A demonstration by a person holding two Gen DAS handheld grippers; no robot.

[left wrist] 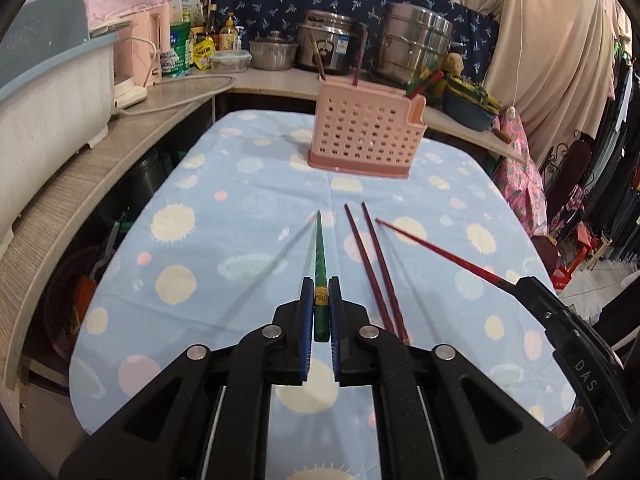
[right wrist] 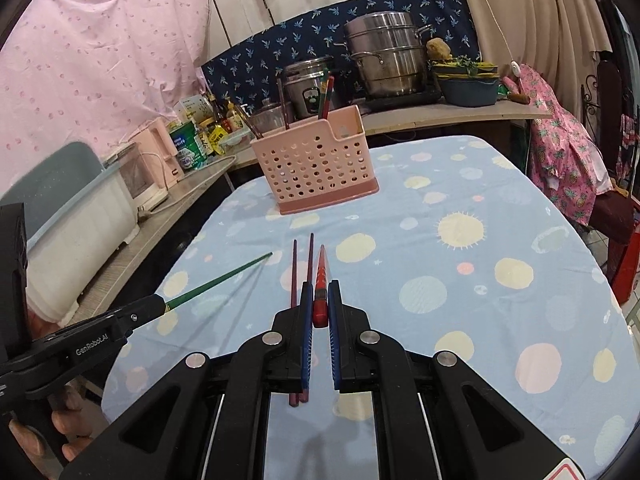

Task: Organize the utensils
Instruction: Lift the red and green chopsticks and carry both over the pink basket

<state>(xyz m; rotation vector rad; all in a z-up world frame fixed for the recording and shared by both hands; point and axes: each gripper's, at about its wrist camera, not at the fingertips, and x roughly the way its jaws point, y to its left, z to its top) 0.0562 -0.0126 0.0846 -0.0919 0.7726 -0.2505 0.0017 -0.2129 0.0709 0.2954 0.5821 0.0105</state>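
Observation:
My left gripper (left wrist: pixel 321 290) is shut on a green chopstick (left wrist: pixel 320 254) and holds it above the table, tip pointing ahead. My right gripper (right wrist: pixel 321 292) is shut on a red chopstick (right wrist: pixel 321 280), also lifted. Two dark maroon chopsticks (left wrist: pixel 374 264) lie side by side on the blue dotted tablecloth (left wrist: pixel 240 240), between the two grippers; they also show in the right wrist view (right wrist: pixel 301 280). A pink perforated utensil holder (left wrist: pixel 362 132) stands at the far middle of the table with a few chopsticks in it. The right gripper (left wrist: pixel 520 284) and its red chopstick (left wrist: pixel 436 250) show in the left view, the left gripper (right wrist: pixel 156 304) and its green chopstick (right wrist: pixel 216 280) in the right view.
A counter wraps the table's left and far sides with a dish rack (left wrist: pixel 48 92), bottles, a rice cooker (left wrist: pixel 330 46) and steel pots (left wrist: pixel 416 48). Clothes hang at the right (left wrist: pixel 520 160). Baskets sit under the counter at left.

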